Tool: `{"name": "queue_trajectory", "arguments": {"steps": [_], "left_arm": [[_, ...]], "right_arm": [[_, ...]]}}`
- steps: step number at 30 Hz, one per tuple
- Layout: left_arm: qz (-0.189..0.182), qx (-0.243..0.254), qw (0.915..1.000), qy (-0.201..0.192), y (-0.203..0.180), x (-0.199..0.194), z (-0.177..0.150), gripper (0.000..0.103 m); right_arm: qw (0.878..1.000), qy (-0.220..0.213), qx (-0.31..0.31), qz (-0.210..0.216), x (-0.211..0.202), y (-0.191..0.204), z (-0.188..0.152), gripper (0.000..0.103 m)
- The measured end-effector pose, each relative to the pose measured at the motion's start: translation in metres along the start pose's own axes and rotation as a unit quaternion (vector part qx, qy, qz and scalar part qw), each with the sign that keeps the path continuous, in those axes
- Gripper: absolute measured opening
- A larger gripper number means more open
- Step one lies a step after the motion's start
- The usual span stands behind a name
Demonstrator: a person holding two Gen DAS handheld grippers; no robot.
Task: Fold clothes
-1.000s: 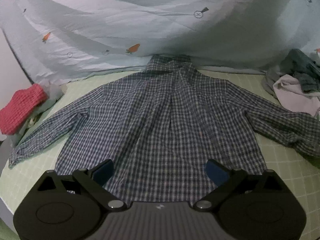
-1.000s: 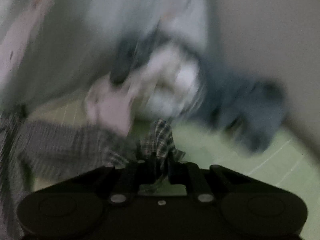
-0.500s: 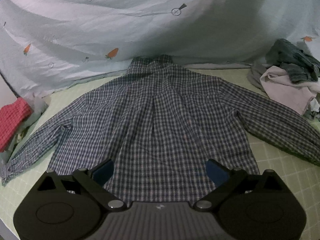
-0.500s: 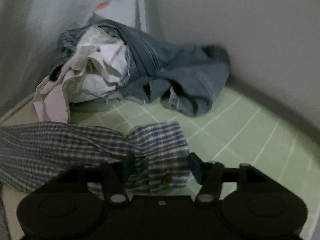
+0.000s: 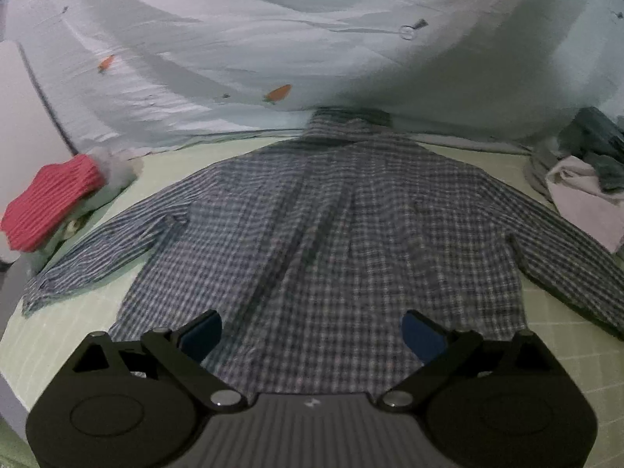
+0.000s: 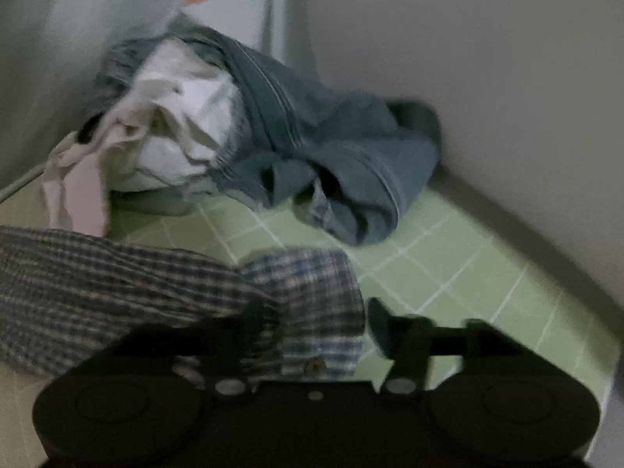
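We see bare green mat (image 6: pixel 468 273) right of the shirt cuff (image 6: pixel 312 296). A clothes pile (image 6: pixel 253 136) and wall (image 6: pixel 487 78) block the far side.

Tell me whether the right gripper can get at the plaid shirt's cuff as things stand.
Probably yes: the right gripper has just been opening, and the cuff lies flat between its spread jaws on the green mat, nothing covering it.

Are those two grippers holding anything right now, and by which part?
Nothing. The right gripper has just opened over the shirt cuff; the left gripper is open above the hem.
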State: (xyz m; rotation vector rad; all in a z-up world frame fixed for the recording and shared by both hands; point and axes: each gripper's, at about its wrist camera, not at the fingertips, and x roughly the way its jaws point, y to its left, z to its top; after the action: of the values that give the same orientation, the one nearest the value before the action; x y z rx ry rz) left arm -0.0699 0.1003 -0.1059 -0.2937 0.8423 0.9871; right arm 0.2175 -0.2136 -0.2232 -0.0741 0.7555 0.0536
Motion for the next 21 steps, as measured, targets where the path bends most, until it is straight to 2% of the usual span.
{"name": "queue_trajectory", "arguments": {"steps": [2,6,11,15,18,20,21], "left_arm": [[0.009,-0.008,0.9999,0.002,0.012,-0.006,-0.009,0.098],[0.019,-0.032,0.9993,0.005,0.044,-0.019,-0.028,0.098],[0.010,-0.062,0.9980,0.011,0.093,-0.021,-0.046,0.098],[-0.009,-0.056,0.9984,0.003,0.131,-0.018,-0.054,0.098],[-0.018,-0.043,0.9989,-0.004,0.158,-0.016,-0.057,0.098],[-0.017,-0.040,0.9990,-0.010,0.176,-0.017,-0.058,0.098],[-0.014,-0.039,0.9991,-0.012,0.186,-0.016,-0.059,0.098]], "right_arm": [[0.999,-0.014,-0.025,0.015,-0.016,0.009,-0.004,0.089],[0.994,-0.012,-0.069,0.087,-0.054,0.038,-0.023,0.102],[0.976,0.019,-0.103,0.189,-0.101,0.088,-0.055,0.101],[0.959,0.021,-0.143,0.244,-0.122,0.140,-0.071,0.083],[0.950,0.028,-0.159,0.266,-0.112,0.181,-0.070,0.073],[0.950,0.042,-0.165,0.261,-0.098,0.205,-0.065,0.059],[0.950,0.041,-0.175,0.256,-0.094,0.214,-0.065,0.047]]}}
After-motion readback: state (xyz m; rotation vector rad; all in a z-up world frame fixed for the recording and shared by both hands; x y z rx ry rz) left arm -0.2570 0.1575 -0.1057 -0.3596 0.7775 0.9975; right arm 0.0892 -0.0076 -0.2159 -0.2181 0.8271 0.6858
